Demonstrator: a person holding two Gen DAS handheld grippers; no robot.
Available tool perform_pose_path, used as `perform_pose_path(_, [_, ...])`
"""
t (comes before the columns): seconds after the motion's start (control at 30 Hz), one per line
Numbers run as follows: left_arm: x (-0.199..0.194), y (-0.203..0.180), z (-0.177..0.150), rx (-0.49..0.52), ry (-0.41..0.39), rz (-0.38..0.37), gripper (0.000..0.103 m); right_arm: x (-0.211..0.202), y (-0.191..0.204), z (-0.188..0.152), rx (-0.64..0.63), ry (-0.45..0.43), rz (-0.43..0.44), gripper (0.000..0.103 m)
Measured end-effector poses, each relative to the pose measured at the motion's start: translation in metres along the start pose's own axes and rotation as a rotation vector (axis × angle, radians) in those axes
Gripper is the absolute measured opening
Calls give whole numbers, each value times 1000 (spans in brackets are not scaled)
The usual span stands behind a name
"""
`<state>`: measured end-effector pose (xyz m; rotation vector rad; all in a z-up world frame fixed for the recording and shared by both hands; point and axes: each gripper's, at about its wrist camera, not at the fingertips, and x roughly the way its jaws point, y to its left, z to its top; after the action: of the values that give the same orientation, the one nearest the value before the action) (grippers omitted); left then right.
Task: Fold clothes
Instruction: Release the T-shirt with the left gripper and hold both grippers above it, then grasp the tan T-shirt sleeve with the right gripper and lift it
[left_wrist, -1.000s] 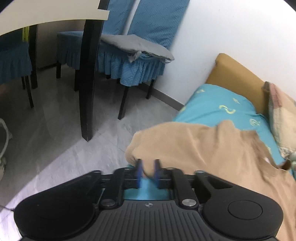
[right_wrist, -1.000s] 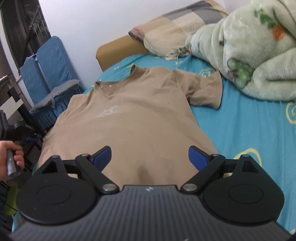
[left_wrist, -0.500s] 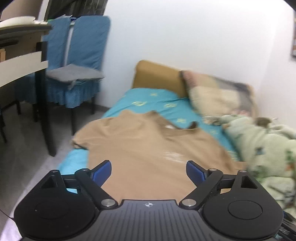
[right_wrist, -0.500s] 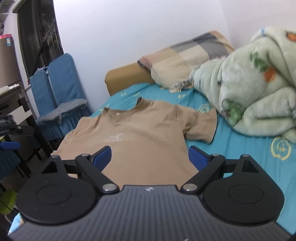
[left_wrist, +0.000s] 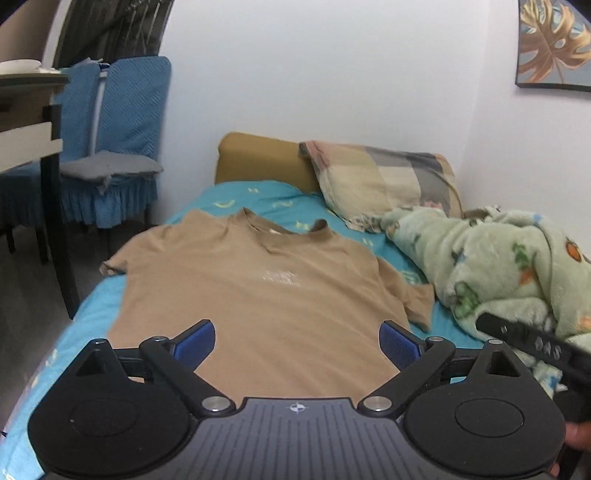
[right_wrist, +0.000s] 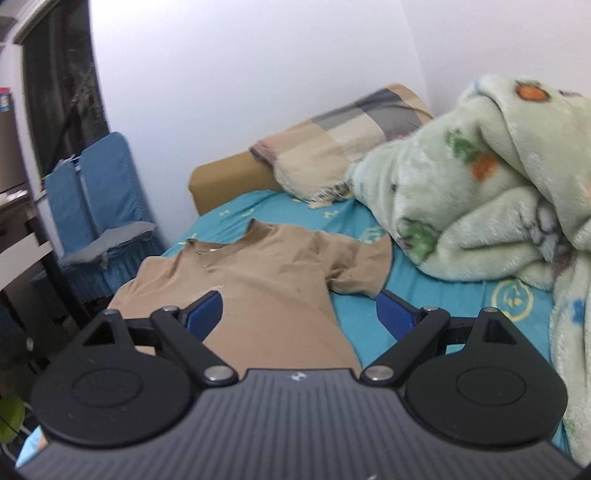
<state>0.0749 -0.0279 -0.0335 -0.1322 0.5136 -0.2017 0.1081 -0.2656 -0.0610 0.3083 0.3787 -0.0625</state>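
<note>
A tan T-shirt lies spread flat, front up, on the teal bed sheet, collar toward the headboard. It also shows in the right wrist view. My left gripper is open and empty, held above the shirt's lower part. My right gripper is open and empty, above the shirt's right side near its right sleeve. The right gripper's body shows at the right edge of the left wrist view.
A green fleece blanket is piled on the bed's right side. A checked pillow leans on the ochre headboard. Blue-covered chairs and a dark table leg stand left of the bed.
My left gripper let go of the shirt's left sleeve, opened, and swung round to face the shirt from its hem. My right gripper rose and shifted right, staying open.
</note>
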Motion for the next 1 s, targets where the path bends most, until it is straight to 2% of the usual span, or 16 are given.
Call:
perform_pose_path(0.1, [1, -3, -4, 32, -6, 4, 98, 6, 0, 2, -8, 15, -3, 90])
perform_pose_path(0.13, [1, -4, -5, 42, -9, 6, 99, 6, 1, 1, -22, 13, -1, 82])
perform_pose_path(0.2, [4, -5, -8, 47, -3, 6, 99, 8, 3, 0, -41, 19, -2, 75])
perform_pose_path(0.27, [8, -4, -11, 35, 19, 2, 99, 10, 0, -2, -11, 29, 17, 76])
perform_pose_path(0.33, [13, -4, -14, 23, 41, -3, 99, 15, -7, -2, 58, 53, 45, 78])
perform_pose_path(0.4, [17, -4, -17, 12, 62, -8, 99, 21, -14, -3, 122, 77, 58, 85])
perform_pose_path(0.5, [20, -4, -20, 11, 73, 0, 99, 31, -24, -6, 210, 113, 56, 85])
perform_pose_path(0.73, [24, -5, -22, 5, 95, 17, 99, 54, -43, -18, 368, 196, 107, 85])
perform_pose_path(0.83, [29, -8, -24, 10, 109, 21, 99, 61, -52, -22, 436, 203, 115, 85])
perform_pose_path(1.0, [35, -10, -27, 17, 122, 19, 99, 76, -89, -37, 712, 187, 156, 86])
